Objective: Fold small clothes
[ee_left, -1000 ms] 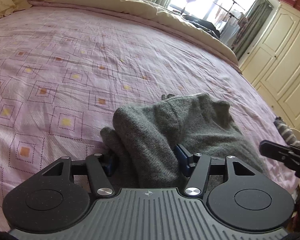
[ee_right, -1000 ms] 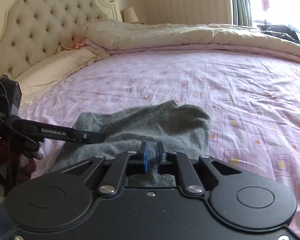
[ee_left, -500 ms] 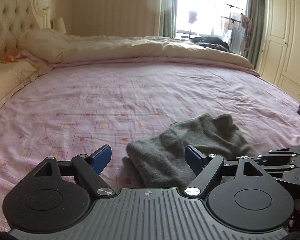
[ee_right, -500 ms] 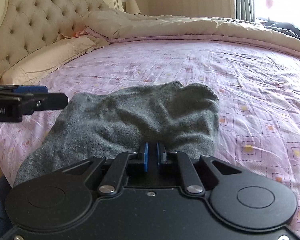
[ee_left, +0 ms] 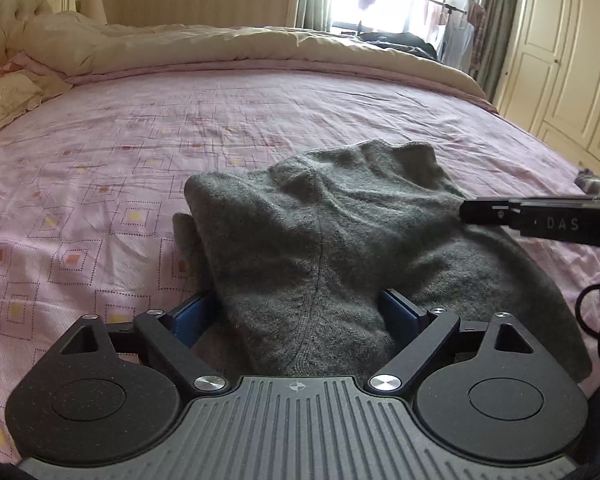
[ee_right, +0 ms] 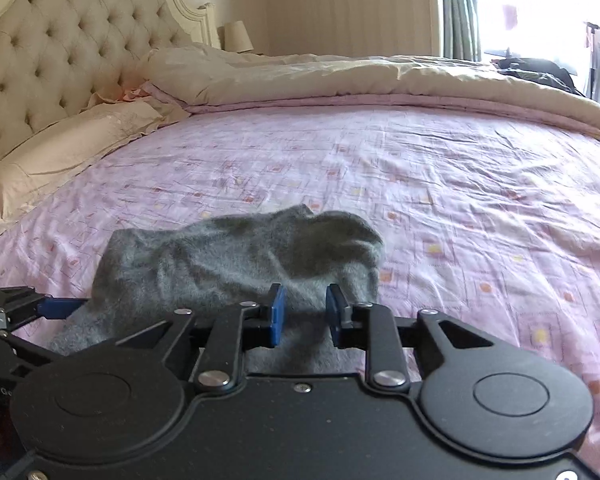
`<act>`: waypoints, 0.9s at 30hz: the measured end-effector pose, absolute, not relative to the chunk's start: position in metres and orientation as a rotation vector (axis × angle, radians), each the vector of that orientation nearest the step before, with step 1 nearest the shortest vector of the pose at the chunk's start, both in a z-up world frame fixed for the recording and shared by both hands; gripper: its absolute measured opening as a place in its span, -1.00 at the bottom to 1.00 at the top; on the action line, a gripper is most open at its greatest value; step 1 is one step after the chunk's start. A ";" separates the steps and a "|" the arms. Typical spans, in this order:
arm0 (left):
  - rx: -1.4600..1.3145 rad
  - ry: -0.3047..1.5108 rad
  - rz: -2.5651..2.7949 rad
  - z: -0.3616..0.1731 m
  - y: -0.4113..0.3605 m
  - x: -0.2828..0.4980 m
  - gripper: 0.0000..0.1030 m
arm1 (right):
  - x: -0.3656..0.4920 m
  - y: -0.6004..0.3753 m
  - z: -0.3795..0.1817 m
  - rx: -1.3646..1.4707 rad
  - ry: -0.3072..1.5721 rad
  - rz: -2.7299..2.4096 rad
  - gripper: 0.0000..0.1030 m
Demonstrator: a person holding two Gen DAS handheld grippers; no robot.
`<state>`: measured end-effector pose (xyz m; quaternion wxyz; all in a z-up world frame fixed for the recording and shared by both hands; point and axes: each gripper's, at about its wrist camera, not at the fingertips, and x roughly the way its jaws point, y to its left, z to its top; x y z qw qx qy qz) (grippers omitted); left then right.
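While the grey knit garment (ee_left: 332, 240) lies bunched on the pink patterned sheet (ee_left: 120, 152), well short of the tufted headboard (ee_right: 60, 52), my left claw (ee_left: 300, 312) stands spread wide with cloth between its blue pads; my right claw (ee_right: 303, 314) is parted too, gripping nothing, its pads at the garment's near edge.
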<state>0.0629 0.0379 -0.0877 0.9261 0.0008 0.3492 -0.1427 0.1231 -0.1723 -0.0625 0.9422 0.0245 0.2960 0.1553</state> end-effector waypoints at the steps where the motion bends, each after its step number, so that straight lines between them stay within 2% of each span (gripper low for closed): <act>1: 0.006 0.716 -0.293 -0.088 0.037 0.063 0.76 | 0.130 -0.172 -0.061 0.058 0.608 0.338 -0.18; 7: -0.002 0.722 -0.291 -0.088 0.036 0.065 0.81 | 0.196 -0.172 -0.079 0.038 0.713 0.320 -0.19; 11: -0.019 0.733 -0.280 -0.089 0.038 0.068 0.87 | 0.217 -0.194 -0.074 0.106 0.703 0.236 -0.13; 14: -0.044 0.737 -0.271 -0.085 0.040 0.069 0.87 | 0.200 -0.206 -0.054 0.129 0.639 0.218 0.21; 16: -0.036 0.733 -0.264 -0.079 0.038 0.065 0.87 | 0.181 -0.210 -0.040 0.126 0.589 0.212 0.60; 17: -0.029 0.730 -0.258 -0.075 0.037 0.063 0.87 | 0.170 -0.212 -0.035 0.126 0.569 0.213 0.67; 19: -0.012 0.718 -0.222 -0.064 0.034 0.056 0.88 | 0.146 -0.212 -0.024 0.136 0.539 0.214 1.00; 21: 0.013 0.707 -0.168 -0.054 0.030 0.048 0.91 | 0.123 -0.211 -0.017 0.142 0.526 0.204 0.99; 22: 0.016 0.703 -0.149 -0.049 0.029 0.044 1.00 | 0.114 -0.211 -0.015 0.145 0.527 0.201 0.99; 27: -0.050 0.678 -0.105 -0.027 0.032 0.023 1.00 | 0.071 -0.209 -0.015 0.170 0.552 0.194 0.99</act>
